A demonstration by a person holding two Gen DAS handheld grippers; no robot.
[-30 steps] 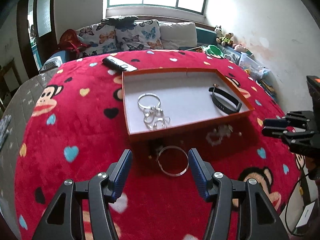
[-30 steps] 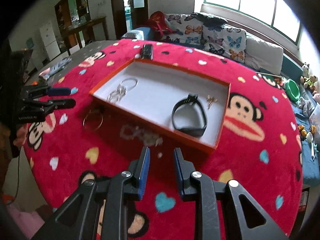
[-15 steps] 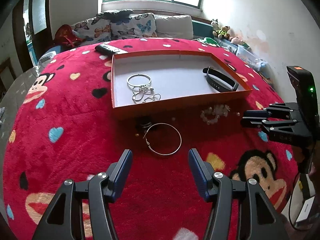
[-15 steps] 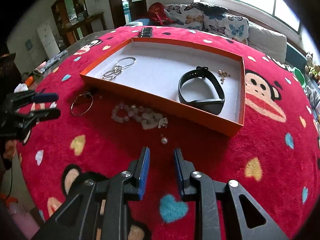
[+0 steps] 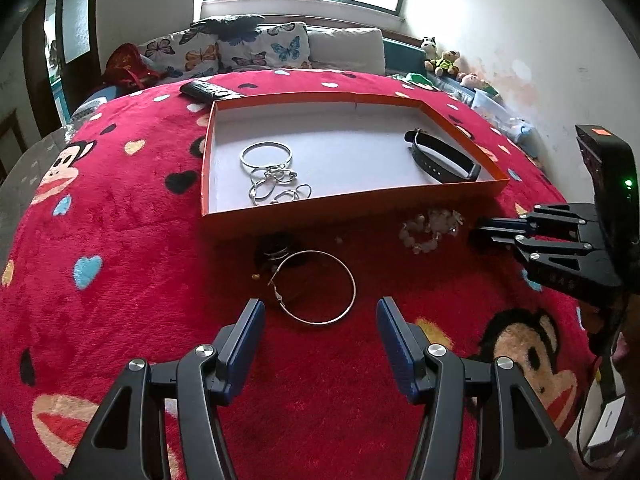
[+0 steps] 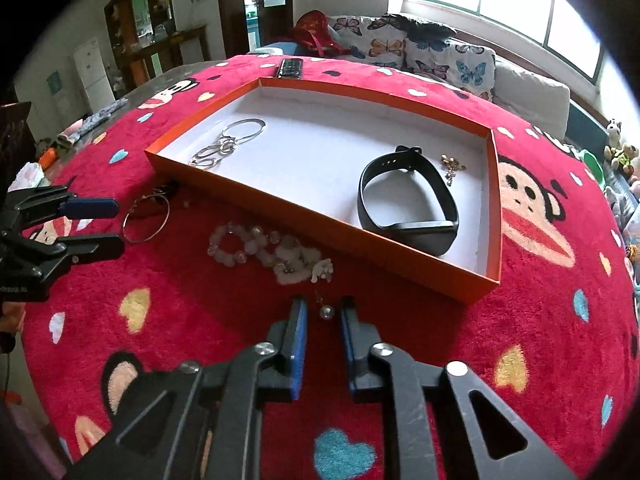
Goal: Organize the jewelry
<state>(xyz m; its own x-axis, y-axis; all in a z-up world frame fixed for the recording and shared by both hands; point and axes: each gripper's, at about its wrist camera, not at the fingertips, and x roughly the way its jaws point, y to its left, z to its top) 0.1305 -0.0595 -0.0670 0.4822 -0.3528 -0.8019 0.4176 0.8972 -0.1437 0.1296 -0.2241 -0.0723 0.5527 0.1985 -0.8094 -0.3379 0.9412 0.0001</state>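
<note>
Jewelry tray, one black band inside, left hand-held gripper spread, right hand-held gripper narrowly parted

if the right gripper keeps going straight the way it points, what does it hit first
Most likely the small pearl bead lying between the right gripper fingertips, then the pale bead bracelet beyond. Height above the blanket is unclear.

Right wrist view: the small gold piece inside the orange tray is too small to identify. Left wrist view: the tray's near wall hides part of the dark object under the large hoop; the right tongs are cut off at the frame's edge.
</note>
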